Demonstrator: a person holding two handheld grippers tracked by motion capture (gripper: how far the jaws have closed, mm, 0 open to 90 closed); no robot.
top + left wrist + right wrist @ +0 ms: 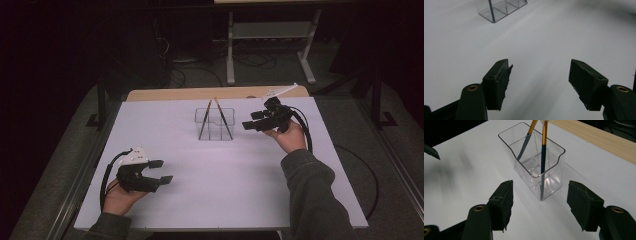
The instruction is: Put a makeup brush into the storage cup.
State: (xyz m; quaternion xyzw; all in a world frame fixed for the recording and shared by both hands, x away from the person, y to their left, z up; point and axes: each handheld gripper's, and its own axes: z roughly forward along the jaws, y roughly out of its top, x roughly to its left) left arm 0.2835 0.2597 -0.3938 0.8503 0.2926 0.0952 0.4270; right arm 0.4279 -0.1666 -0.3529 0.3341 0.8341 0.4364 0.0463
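Note:
A clear plastic holder point(215, 125) with several compartments stands upright at the back middle of the white tabletop point(225, 195). Two pencils with gold upper and dark lower shafts lean in it, one to the left point(205, 122) and one to the right point(225, 122), crossing near their tops. My right gripper point(251, 120) hovers just right of the holder, open and empty. In the right gripper view its jaws point(540, 183) frame the holder point(536, 162) and the nearer pencil point(544, 147). My left gripper point(162, 171) stands open and empty near the front left, with the holder point(501, 8) far ahead of its jaws point(540, 63).
A wooden strip point(200, 93) runs along the table's far edge, with a small white object point(280, 91) at its right end. Black cables trail from both grippers. A metal stand point(270, 45) sits on the dark floor beyond the table.

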